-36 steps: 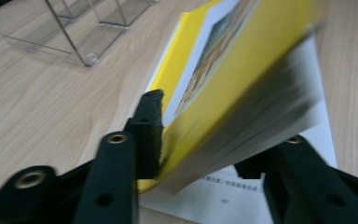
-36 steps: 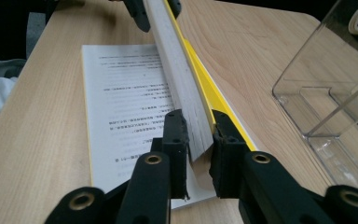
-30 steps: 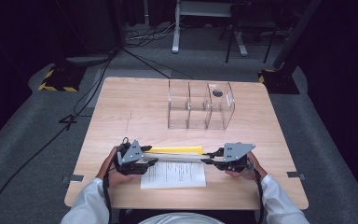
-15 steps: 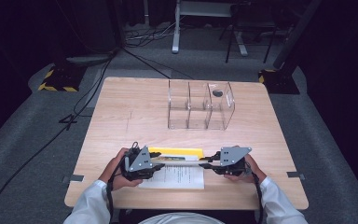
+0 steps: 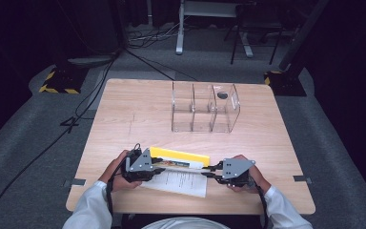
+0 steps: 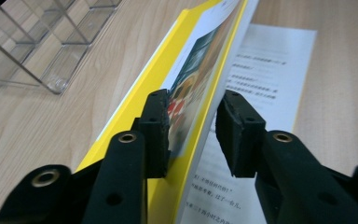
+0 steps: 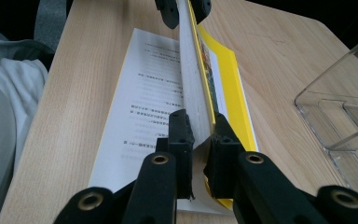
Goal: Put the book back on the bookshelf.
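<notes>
1. Dark studio floor surrounds a pale wooden table, with cables and stand legs on the grey carpet beyond its far edge.
2. Toward the far right of the table stands a clear acrylic organizer with three open compartments; a small dark round object shows at its rightmost compartment, though whether it lies inside or behind cannot be told.
3. Near the person's edge lies a printed paper sheet, flat on the wood.
4. Just beyond and partly over that sheet is a yellow-covered book, raised on its edge between the two tools, with its yellow cover hanging open toward the organizer.
5. A person's white sleeves come in from the near edge, one hand on each tool.
6. At the book's left end, the left hand-held gripper has its jaws partly apart around the book's picture cover and pages: one pad lies against the cover, while the other stands just clear of the page edges.
7. At the book's right end, the right hand-held gripper is clamped tight on the block of pages, both pads pressing it.
</notes>
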`<state>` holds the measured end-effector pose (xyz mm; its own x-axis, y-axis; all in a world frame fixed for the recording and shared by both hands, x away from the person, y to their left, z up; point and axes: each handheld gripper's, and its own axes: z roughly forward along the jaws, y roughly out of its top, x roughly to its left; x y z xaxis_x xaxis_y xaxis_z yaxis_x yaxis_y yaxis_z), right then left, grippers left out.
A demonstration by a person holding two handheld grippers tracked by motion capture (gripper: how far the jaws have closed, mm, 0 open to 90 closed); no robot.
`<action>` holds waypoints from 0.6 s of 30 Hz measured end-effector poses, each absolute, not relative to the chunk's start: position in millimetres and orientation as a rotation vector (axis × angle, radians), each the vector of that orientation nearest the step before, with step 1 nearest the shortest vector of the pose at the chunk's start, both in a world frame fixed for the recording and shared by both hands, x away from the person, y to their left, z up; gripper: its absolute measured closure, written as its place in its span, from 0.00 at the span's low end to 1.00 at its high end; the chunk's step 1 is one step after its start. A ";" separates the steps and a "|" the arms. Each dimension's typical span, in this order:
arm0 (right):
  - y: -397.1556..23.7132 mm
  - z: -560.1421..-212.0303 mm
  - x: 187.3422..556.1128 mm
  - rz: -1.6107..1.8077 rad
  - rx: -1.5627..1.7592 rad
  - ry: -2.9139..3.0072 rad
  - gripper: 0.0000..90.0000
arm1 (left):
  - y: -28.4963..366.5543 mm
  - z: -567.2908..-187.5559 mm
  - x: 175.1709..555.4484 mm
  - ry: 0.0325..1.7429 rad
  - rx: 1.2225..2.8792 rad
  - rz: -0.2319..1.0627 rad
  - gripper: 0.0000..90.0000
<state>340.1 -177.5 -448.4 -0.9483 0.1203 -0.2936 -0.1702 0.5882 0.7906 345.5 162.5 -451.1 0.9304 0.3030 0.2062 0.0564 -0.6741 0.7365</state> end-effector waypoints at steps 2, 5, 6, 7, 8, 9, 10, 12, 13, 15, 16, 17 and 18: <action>-180.5 -447.7 338.4 1.289 -0.017 2.497 0.91 | 159.0 -451.2 349.2 0.264 2.279 0.407 0.68; -186.1 -444.7 340.8 1.301 0.030 2.475 0.91 | 153.6 -448.1 353.9 0.288 2.267 0.440 0.64; -187.8 -443.9 342.9 1.312 0.041 2.473 0.91 | 152.5 -446.6 355.2 0.292 2.262 0.443 0.62; -189.6 -443.5 344.7 1.325 0.059 2.473 0.91 | 151.4 -445.4 355.7 0.295 2.258 0.456 0.61; -191.2 -443.3 346.9 1.338 0.072 2.473 0.91 | 150.2 -444.2 356.0 0.305 2.257 0.466 0.58; -192.2 -443.2 348.5 1.348 0.083 2.473 0.91 | 149.5 -442.9 356.1 0.320 2.251 0.463 0.53; -192.8 -443.1 349.5 1.352 0.089 2.474 0.91 | 149.1 -442.2 356.0 0.325 2.243 0.461 0.52; -193.2 -443.0 350.6 1.354 0.094 2.475 0.91 | 148.2 -440.8 354.4 0.326 2.247 0.479 0.50; -193.2 -442.9 350.8 1.352 0.095 2.477 0.91 | 148.6 -439.9 354.0 0.326 2.242 0.468 0.49; -192.8 -442.5 350.9 1.349 0.096 2.472 0.91 | 149.9 -439.4 353.8 0.317 2.242 0.452 0.52; -192.6 -442.1 350.9 1.347 0.098 2.470 0.91 | 150.6 -439.7 353.4 0.309 2.254 0.446 0.55; -192.4 -441.8 350.9 1.345 0.099 2.467 0.91 | 151.1 -440.8 353.0 0.290 2.260 0.437 0.62; -192.5 -441.6 351.3 1.339 0.102 2.464 0.91 | 150.7 -442.0 352.6 0.283 2.269 0.427 0.65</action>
<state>351.3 -192.5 -441.6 -0.9415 0.2196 -0.2556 -0.0949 0.5549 0.8265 352.6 150.7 -442.0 0.9183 0.3335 0.2135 0.0660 -0.6606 0.7478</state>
